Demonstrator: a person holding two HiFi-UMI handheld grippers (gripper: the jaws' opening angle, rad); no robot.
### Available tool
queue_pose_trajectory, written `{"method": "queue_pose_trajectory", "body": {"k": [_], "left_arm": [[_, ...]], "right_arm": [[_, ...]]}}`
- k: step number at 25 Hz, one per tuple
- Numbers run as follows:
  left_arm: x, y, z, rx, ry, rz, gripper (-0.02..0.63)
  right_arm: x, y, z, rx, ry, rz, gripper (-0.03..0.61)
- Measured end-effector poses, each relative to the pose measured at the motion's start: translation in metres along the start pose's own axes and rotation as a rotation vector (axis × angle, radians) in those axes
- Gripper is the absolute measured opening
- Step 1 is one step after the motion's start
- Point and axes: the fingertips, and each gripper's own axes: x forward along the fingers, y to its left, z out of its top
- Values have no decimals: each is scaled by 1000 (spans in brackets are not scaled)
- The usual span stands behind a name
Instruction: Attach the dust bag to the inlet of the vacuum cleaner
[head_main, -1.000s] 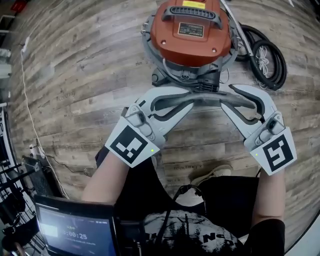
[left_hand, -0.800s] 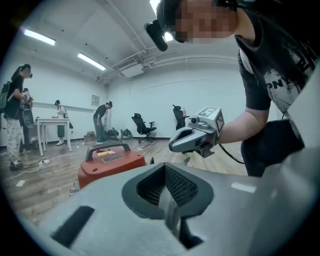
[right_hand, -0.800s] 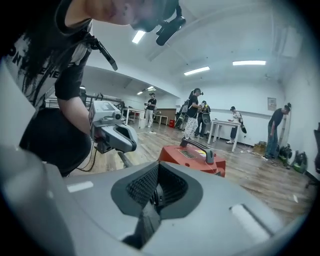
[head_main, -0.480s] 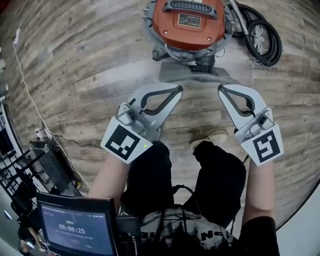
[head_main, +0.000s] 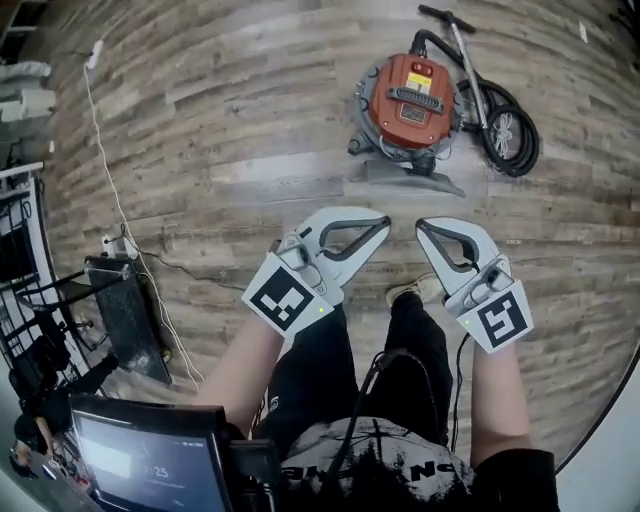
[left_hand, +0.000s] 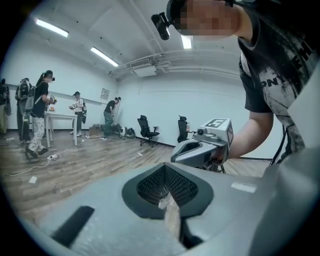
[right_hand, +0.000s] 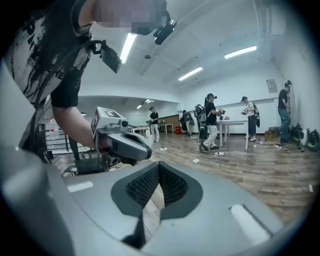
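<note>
Left tool (head_main: 386, 221): clenched, nothing in it
Right tool (head_main: 419, 225): clenched, empty, just beside left tool
Vacuum cleaner (head_main: 412, 98): orange, on wooden floor (head_main: 200, 150)
Dust bag (head_main: 405, 175): grey, at vacuum's front

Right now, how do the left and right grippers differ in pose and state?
In the head view, the left gripper slants toward the picture's right and the right gripper toward its left, tips facing but not touching. The left gripper's marker cube bears a different pattern from the right gripper's. Shared: both are shut, empty, and well short of the vacuum cleaner on the floor.
</note>
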Motion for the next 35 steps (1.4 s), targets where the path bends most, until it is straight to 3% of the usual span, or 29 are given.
{"method": "queue_pose_trajectory", "body": {"k": [3,7,15,22,35], "left_arm": [[-41,-1,65,-35,-67,34,2],[-94,-16,135,-46,-195,32,2],[-162,-39,212,66,-236,17,2],[-205,-53,239,94,-297,57,2],[-210,-82,224,78,-300,35,2]], "right_arm": [[-4,19,72,23,-28,30,5],[-14,55,135,-28,-17,36,5],[-29,99,241,-151,-86,-1,5],[-46,146,256,-242,-61,6,5],[-68,147,240,-200,-114,-105,5]]}}
